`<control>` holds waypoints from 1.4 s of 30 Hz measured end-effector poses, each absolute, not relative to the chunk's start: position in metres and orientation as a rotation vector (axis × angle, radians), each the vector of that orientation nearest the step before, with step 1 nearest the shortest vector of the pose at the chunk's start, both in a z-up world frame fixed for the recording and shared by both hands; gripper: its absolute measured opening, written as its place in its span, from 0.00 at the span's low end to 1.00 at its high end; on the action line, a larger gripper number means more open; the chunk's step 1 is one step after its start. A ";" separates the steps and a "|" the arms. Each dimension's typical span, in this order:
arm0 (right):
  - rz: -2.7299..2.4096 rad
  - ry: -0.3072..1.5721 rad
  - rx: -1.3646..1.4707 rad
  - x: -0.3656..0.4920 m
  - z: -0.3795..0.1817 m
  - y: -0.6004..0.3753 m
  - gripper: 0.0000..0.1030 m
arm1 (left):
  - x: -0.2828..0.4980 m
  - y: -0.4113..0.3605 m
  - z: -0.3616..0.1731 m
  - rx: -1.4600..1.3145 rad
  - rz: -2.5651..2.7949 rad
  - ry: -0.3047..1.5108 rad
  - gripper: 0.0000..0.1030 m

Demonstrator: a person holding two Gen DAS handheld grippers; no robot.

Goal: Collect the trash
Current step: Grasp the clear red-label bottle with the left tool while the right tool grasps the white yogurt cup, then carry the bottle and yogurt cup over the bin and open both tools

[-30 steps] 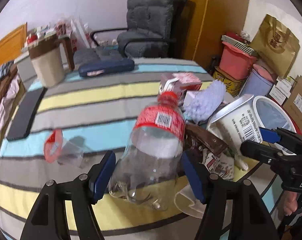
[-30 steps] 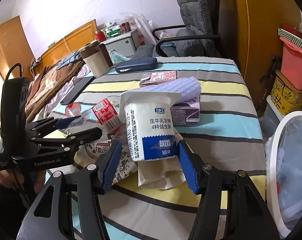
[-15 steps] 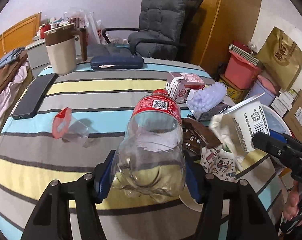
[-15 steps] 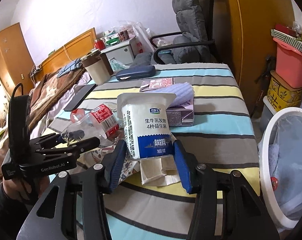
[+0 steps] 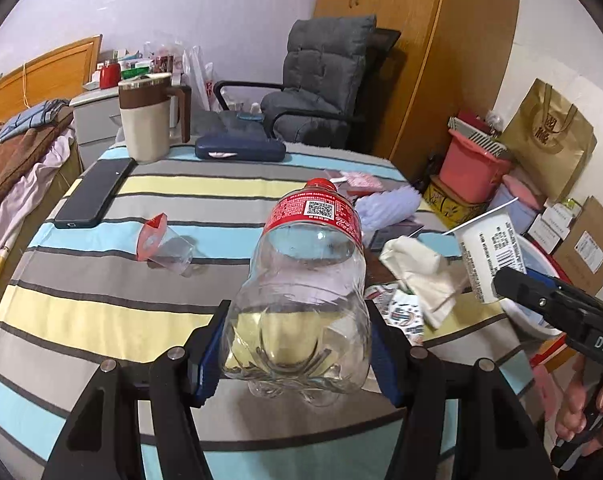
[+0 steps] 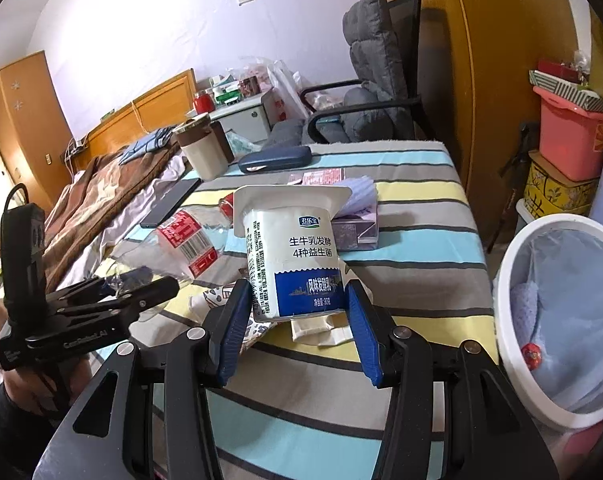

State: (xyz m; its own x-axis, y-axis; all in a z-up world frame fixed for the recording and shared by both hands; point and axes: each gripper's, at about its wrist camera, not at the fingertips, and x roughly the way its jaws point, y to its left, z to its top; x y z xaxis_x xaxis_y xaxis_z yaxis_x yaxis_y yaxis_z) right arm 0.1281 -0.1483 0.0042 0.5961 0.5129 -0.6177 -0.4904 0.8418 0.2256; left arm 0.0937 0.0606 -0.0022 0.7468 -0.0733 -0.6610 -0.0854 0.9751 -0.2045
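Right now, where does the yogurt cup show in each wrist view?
Left wrist: yogurt cup at right edge, tilted, held by the right gripper.
Right wrist: cup centre, upright between the blue pads.
Shared landmark: mug at the table's far end.

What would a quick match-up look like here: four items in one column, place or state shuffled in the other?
Items:
1. plastic bottle
2. yogurt cup
3. phone
4. trash bin

Places or states:
A. lying flat on the striped tablecloth, near its edge
B. clamped in the left tool
C. standing beside the table, lined with a bag
D. clamped in the right tool

Pairs: 1-B, 2-D, 3-A, 4-C
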 end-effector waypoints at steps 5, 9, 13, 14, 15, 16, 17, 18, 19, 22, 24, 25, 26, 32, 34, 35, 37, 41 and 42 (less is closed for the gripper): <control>0.571 0.725 0.037 0.124 0.003 -0.153 0.49 | 0.085 0.051 0.006 -0.232 -0.011 0.709 0.60; 0.557 0.727 0.042 0.122 0.002 -0.159 0.49 | 0.082 0.043 0.009 -0.230 -0.029 0.707 0.60; 0.537 0.726 0.046 0.119 0.003 -0.167 0.49 | 0.081 0.033 0.011 -0.227 -0.050 0.703 0.60; 0.531 0.726 0.047 0.118 0.003 -0.169 0.49 | 0.081 0.030 0.012 -0.226 -0.059 0.703 0.60; 0.523 0.726 0.049 0.119 0.003 -0.171 0.49 | 0.082 0.026 0.013 -0.222 -0.067 0.703 0.60; 0.517 0.725 0.050 0.118 0.003 -0.174 0.49 | 0.082 0.022 0.014 -0.217 -0.076 0.703 0.60; 0.507 0.725 0.053 0.118 0.002 -0.177 0.49 | 0.082 0.019 0.014 -0.214 -0.085 0.703 0.60; 0.501 0.724 0.054 0.118 0.002 -0.180 0.49 | 0.083 0.013 0.015 -0.210 -0.097 0.704 0.60; 0.491 0.724 0.056 0.118 0.002 -0.184 0.49 | 0.084 0.009 0.015 -0.206 -0.105 0.704 0.60; 0.462 0.721 0.061 0.117 0.003 -0.194 0.49 | 0.087 -0.004 0.016 -0.193 -0.138 0.707 0.60; 0.439 0.718 0.066 0.116 0.003 -0.203 0.49 | 0.091 -0.014 0.016 -0.180 -0.158 0.709 0.60; 0.430 0.717 0.067 0.116 0.003 -0.207 0.49 | 0.094 -0.019 0.017 -0.173 -0.170 0.709 0.60; 0.418 0.716 0.070 0.116 0.004 -0.212 0.49 | 0.095 -0.023 0.017 -0.169 -0.179 0.710 0.60; 0.340 0.707 0.087 0.113 0.006 -0.241 0.49 | 0.109 -0.054 0.017 -0.134 -0.245 0.714 0.60; 0.311 0.705 0.093 0.113 0.007 -0.250 0.49 | 0.114 -0.065 0.018 -0.121 -0.266 0.718 0.60; 0.298 0.704 0.097 0.113 0.007 -0.254 0.49 | 0.117 -0.070 0.018 -0.116 -0.277 0.718 0.60; 0.267 0.701 0.106 0.112 0.007 -0.265 0.49 | 0.122 -0.081 0.019 -0.104 -0.300 0.715 0.60; 0.221 0.698 0.115 0.110 0.007 -0.279 0.49 | 0.131 -0.100 0.021 -0.089 -0.340 0.712 0.60; 0.209 0.697 0.116 0.110 0.007 -0.282 0.49 | 0.134 -0.105 0.021 -0.084 -0.351 0.711 0.60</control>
State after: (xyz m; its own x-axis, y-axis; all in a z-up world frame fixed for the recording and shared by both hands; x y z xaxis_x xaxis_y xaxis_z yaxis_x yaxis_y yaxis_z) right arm 0.1098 -0.2822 0.0072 0.7472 0.2296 -0.6237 -0.1521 0.9726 0.1758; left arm 0.1336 -0.1055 0.0214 0.7018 -0.3430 -0.6243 0.2861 0.9384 -0.1940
